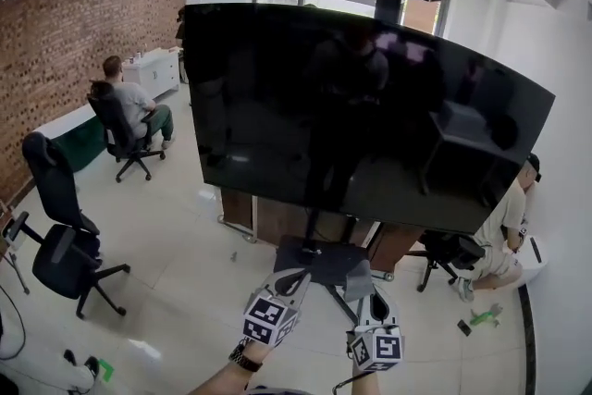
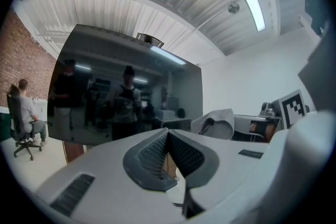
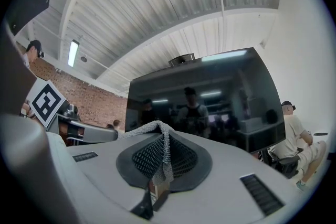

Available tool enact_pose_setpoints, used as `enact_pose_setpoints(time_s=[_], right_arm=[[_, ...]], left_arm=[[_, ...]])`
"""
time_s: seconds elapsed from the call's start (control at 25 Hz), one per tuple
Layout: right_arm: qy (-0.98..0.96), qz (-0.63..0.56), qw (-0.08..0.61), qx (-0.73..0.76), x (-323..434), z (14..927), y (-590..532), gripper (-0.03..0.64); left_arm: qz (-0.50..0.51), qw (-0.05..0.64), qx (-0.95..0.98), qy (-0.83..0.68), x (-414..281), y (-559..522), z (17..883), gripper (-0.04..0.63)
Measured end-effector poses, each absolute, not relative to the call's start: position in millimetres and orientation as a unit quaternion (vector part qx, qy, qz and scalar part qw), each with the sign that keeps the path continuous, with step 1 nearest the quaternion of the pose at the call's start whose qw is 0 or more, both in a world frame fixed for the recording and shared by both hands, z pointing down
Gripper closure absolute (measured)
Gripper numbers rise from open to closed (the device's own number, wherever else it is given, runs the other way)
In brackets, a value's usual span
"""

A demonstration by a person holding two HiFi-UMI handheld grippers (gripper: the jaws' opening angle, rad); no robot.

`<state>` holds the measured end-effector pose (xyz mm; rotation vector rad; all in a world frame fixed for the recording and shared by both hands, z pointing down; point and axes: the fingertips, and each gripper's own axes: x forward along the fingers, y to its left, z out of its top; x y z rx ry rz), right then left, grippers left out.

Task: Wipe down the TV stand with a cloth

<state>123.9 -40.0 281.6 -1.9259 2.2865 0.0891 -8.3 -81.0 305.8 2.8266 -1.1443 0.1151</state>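
Brick wall [image 1: 74, 32] runs down the left of the room, over a pale glossy floor [image 1: 185, 291].

Right gripper [image 3: 164, 140]: its jaws are pinched narrow on one grey-white cloth [image 3: 142, 129]. A strip of the cloth runs down between the ribbed pads and the rest drapes off to the left over the jaw tips. Left gripper [image 2: 168, 138]: its jaws are pressed together with nothing between them. In the head view the two grippers sit side by side at the bottom edge, the left a little ahead, with the cloth bunched just beyond the right one.

Just past the jaws lies the dark flat base of the TV stand [image 1: 319, 256]. The cloth is close above its right part, though I cannot tell whether they touch. One large black TV [image 1: 370, 106] hangs over it and hides the stand's upper part. Brown wooden panels [image 1: 273, 219] show under the screen's lower edge.

Farther out there are three black office chairs. One is empty at near left [image 1: 57, 236], one is by the brick wall [image 1: 116, 120] with a seated person [image 1: 134, 102], and one is at right [image 1: 449, 247] beside a second seated person [image 1: 504, 222]. A small green item [image 1: 486, 317] lies on the floor near that chair.
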Motion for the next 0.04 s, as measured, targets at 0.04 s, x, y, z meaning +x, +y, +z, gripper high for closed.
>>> enact_pose_setpoints(time_s=[0.04], right_arm=[[0.757,0.026,0.074,-0.648,126.1,282.8,-33.3,0.612]], left_arm=[[0.041,0.046,0.927,-0.37,-6.4,-75.6,305.9,0.569]])
